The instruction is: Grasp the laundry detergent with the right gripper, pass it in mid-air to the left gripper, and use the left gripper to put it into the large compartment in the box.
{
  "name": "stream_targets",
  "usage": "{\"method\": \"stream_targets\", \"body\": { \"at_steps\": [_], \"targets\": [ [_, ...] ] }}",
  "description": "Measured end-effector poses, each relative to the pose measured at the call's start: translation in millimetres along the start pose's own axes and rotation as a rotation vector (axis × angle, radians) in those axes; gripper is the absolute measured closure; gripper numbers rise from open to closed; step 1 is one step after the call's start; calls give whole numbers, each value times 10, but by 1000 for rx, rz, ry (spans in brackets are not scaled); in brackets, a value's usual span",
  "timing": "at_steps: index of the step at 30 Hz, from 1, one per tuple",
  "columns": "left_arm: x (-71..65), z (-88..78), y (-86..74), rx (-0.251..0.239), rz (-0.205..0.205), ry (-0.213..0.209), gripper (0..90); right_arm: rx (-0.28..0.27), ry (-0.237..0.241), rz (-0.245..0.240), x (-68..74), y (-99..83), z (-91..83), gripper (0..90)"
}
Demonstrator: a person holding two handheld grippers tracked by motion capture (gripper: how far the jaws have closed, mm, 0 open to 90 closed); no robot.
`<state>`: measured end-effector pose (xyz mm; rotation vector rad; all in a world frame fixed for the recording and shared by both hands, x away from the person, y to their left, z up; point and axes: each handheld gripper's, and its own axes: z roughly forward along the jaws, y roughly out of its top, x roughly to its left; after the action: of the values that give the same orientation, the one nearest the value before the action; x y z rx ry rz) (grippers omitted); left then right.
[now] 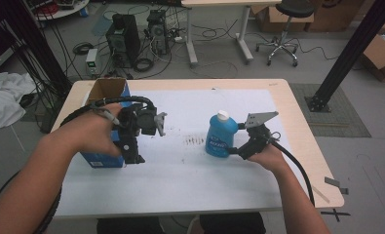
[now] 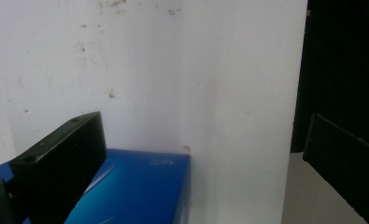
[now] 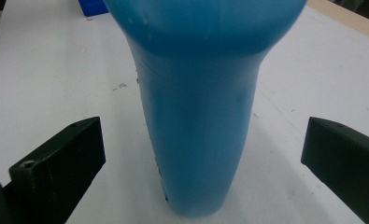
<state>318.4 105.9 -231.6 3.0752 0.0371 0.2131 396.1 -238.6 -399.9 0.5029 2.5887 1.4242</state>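
A blue bottle (image 1: 221, 137) with a white cap stands upright on the white mat (image 1: 180, 165), right of the middle. My right gripper (image 1: 232, 149) is at its base from the right. In the right gripper view the bottle (image 3: 201, 116) stands between the two black jaws, which are open and clear of its sides, with the gripper (image 3: 203, 135) low on it. A blue box (image 1: 104, 124) with an open top stands at the mat's left. My left gripper (image 1: 133, 157) is held at its near right corner, pointing down. The left gripper (image 2: 203, 140) is open, with the box corner (image 2: 140, 191) below its left jaw.
A patch of dark marks (image 1: 195, 141) lies on the mat between box and bottle. The wooden table rim (image 1: 307, 146) runs round the mat. Beyond the table are computer towers (image 1: 124, 36), a stool (image 1: 285, 29) and a black post (image 1: 348, 53).
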Motion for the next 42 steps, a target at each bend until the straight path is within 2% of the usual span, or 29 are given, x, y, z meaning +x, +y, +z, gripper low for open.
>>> {"method": "stream_targets", "body": {
  "at_steps": [12,22,27,32,42],
  "targets": [
    [-28,-3,-7,0,0,3,1,-38,4,-7,22,-52,181,0],
    [-27,-8,-18,-4,6,23,1,-71,-9,-7,24,-79,257,0],
    [-37,-14,-26,-6,0,21,1,-98,-25,-14,31,-90,290,0],
    [-37,1,-43,-5,-2,19,1,-117,-19,-5,24,-109,311,2],
    [-36,7,-33,-2,-1,19,1,-124,-6,-8,22,-129,340,62]
  ]
}}
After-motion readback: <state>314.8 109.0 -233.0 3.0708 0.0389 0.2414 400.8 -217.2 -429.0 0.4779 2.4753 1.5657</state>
